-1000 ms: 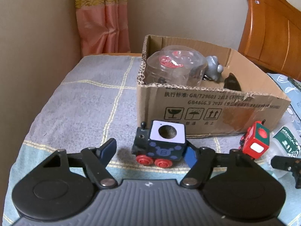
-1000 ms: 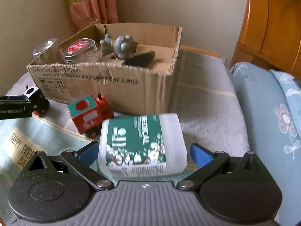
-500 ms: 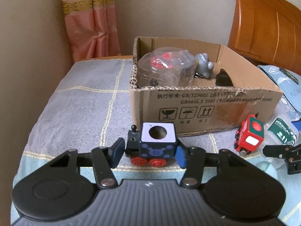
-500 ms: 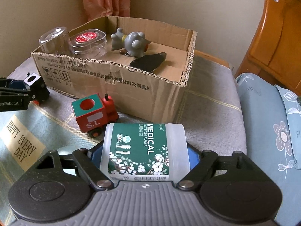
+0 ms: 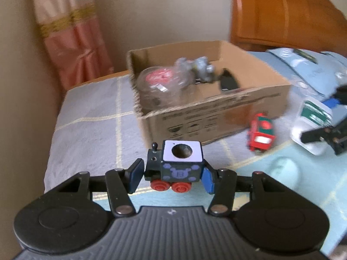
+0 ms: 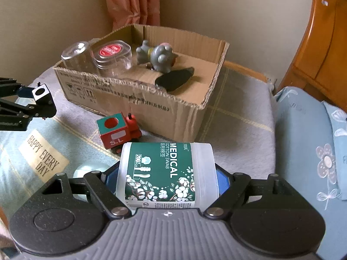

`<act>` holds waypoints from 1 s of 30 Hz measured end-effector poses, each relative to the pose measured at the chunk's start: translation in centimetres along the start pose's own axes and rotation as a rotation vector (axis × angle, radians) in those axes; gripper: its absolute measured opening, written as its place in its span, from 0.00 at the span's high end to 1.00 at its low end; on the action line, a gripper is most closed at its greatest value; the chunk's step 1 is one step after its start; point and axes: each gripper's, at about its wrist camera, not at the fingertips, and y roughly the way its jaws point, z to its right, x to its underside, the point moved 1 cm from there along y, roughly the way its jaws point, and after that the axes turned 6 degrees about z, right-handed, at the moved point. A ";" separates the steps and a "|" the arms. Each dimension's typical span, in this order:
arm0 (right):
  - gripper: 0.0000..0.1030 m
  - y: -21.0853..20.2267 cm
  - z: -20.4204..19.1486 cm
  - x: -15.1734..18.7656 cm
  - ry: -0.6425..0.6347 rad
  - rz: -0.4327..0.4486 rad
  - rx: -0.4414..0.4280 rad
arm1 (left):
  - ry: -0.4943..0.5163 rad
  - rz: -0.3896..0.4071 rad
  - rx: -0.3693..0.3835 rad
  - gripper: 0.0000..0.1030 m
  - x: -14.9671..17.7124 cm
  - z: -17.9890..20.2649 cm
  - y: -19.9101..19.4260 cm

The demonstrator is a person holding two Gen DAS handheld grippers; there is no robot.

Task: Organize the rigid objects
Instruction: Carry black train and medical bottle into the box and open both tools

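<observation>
My left gripper (image 5: 172,176) is shut on a black toy train (image 5: 175,164) with red wheels and holds it above the bed; it also shows in the right wrist view (image 6: 41,100). My right gripper (image 6: 166,177) is shut on a white cotton swab box (image 6: 164,173) with a green label, lifted off the bed. A red toy train (image 6: 118,133) lies on the blanket in front of the open cardboard box (image 6: 138,99), which holds clear plastic containers (image 6: 112,58), a grey toy (image 6: 157,56) and a black object (image 6: 175,79).
The box stands on a grey checked blanket (image 6: 236,119) on a bed. A blue pillow (image 6: 308,151) lies to the right, a wooden headboard (image 6: 325,43) behind it. A pink curtain (image 5: 71,43) hangs at the wall corner.
Both grippers have shut on their objects and lifted them. The left one rose with the black train; the right one rose with the swab box toward the cardboard box.
</observation>
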 end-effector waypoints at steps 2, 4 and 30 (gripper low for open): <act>0.16 -1.0 0.2 -0.5 -0.006 0.014 -0.011 | 0.022 0.000 0.048 0.47 -0.9 0.4 -0.9; 0.16 -2.0 0.3 -1.2 -0.007 0.034 -0.022 | 0.055 0.012 0.087 0.48 -1.9 1.1 -1.9; 0.16 -3.8 1.2 -3.5 0.023 0.138 -0.017 | 0.030 -0.023 -0.017 0.29 -0.5 4.3 1.8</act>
